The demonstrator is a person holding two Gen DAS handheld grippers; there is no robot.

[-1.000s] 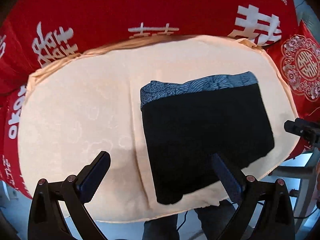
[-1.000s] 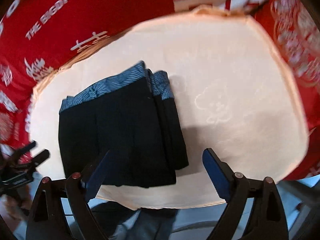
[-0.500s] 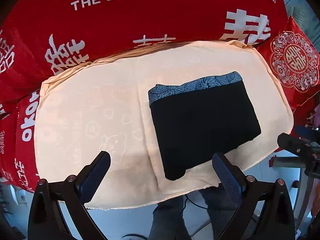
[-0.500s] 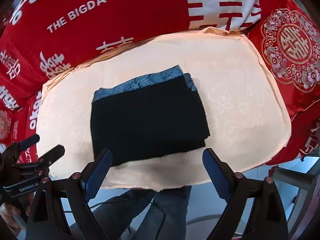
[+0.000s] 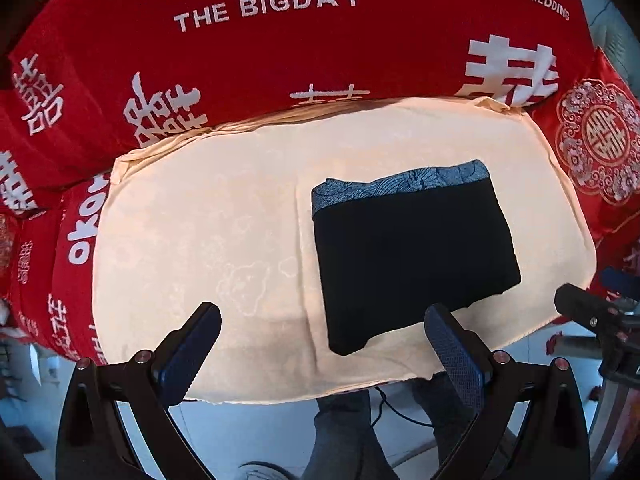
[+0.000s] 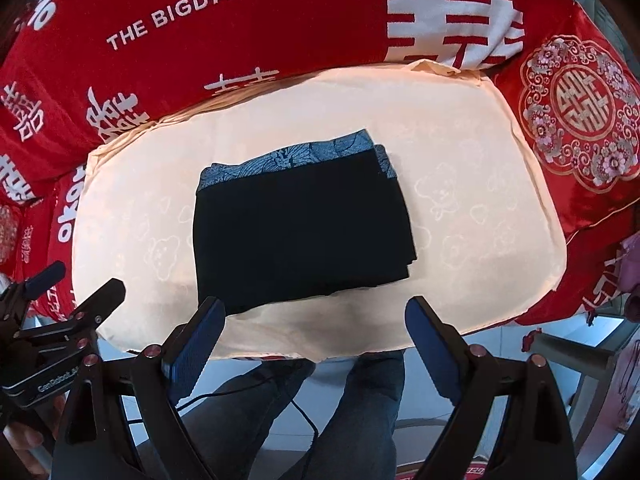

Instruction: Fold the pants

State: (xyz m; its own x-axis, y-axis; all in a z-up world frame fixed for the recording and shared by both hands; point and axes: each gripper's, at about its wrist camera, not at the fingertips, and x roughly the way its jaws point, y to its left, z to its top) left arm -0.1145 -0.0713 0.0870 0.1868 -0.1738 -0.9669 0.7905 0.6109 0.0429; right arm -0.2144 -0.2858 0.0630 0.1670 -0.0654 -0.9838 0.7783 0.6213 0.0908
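The left gripper (image 5: 322, 330) is held with its jaws spread wide and empty above the near edge of a cream cushion (image 5: 208, 240); the folded pants (image 5: 412, 260), black with a blue patterned waistband (image 5: 400, 190) along the far edge, are seen beyond and mostly between its fingers, nearer the right one, without contact. The right gripper (image 6: 314, 322) is likewise held wide apart and empty, the pants (image 6: 300, 232) lying just beyond its fingertips, towards the left finger. In the left wrist view the garment is presented as a single flat rectangle; only in the right wrist view are stacked layers shown at its right edge (image 6: 394, 168). Each gripper is glimpsed at the margin of the other's view. The cushion is embossed with bear motifs and is backed by red fabric (image 6: 280, 24) printed with white characters and "THE BIGDAY". A person's legs in grey trousers (image 6: 360, 408) and a pale floor are seen below the cushion edge.
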